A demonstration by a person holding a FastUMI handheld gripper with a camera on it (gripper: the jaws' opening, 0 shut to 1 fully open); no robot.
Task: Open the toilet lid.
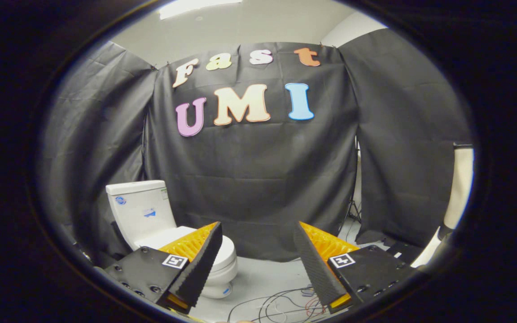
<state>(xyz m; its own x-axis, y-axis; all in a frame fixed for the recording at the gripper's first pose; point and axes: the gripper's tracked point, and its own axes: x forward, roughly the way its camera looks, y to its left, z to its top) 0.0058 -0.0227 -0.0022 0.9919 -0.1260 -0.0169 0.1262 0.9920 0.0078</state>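
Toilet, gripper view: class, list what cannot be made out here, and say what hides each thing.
1. Front of the toilet lid: covered by one finger of the open gripper, which is short of it.
2. Stickers on the tank: too small to read.
3. Where the cables on the floor lead: cut off behind the other finger.

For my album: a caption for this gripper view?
Open hand-held gripper approaches white toilet, its lid down.
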